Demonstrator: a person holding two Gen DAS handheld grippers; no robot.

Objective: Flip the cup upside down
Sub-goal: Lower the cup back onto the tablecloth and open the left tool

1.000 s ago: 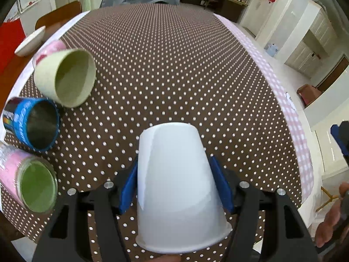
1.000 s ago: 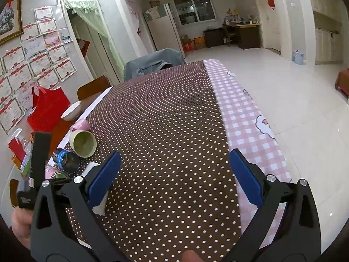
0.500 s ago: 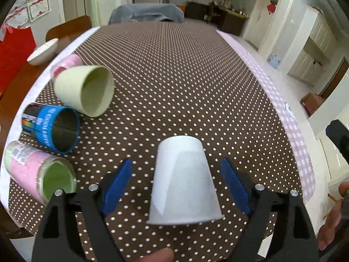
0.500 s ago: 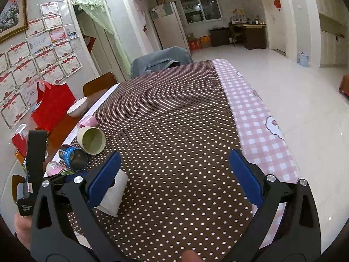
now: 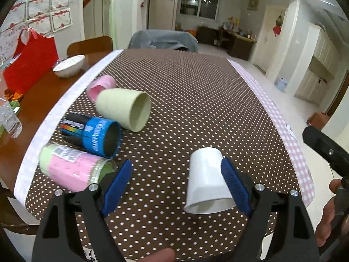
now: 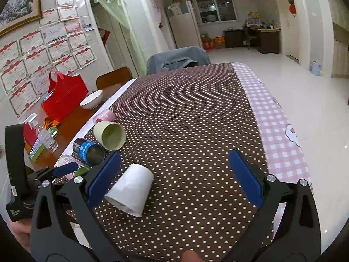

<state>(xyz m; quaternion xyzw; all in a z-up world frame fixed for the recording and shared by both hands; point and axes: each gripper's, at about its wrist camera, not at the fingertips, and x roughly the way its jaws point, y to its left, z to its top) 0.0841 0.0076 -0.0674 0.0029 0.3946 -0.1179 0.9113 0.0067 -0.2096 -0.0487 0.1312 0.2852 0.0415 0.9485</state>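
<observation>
A white paper cup (image 5: pixel 207 180) stands upside down, rim down, on the brown dotted tablecloth (image 5: pixel 196 100). It also shows in the right wrist view (image 6: pixel 130 188). My left gripper (image 5: pixel 176 185) is open and empty, pulled back above the table; the cup sits just in front of its right finger (image 5: pixel 234 184). My right gripper (image 6: pixel 174 179) is open and empty, hovering right of the cup.
Four cups lie on their sides at the left: a pink one (image 5: pixel 101 86), a pale green one (image 5: pixel 124 111), a blue can (image 5: pixel 96 135) and a pink-and-green tumbler (image 5: pixel 72 172). A white bowl (image 5: pixel 68 65), red bag (image 5: pixel 30 63) and plastic bottle (image 5: pixel 8 120) stand on the wooden table.
My left gripper opened, let go of the white cup and drew back and up. The cup stays upside down on the cloth. My right gripper stayed open and shifted slightly.
</observation>
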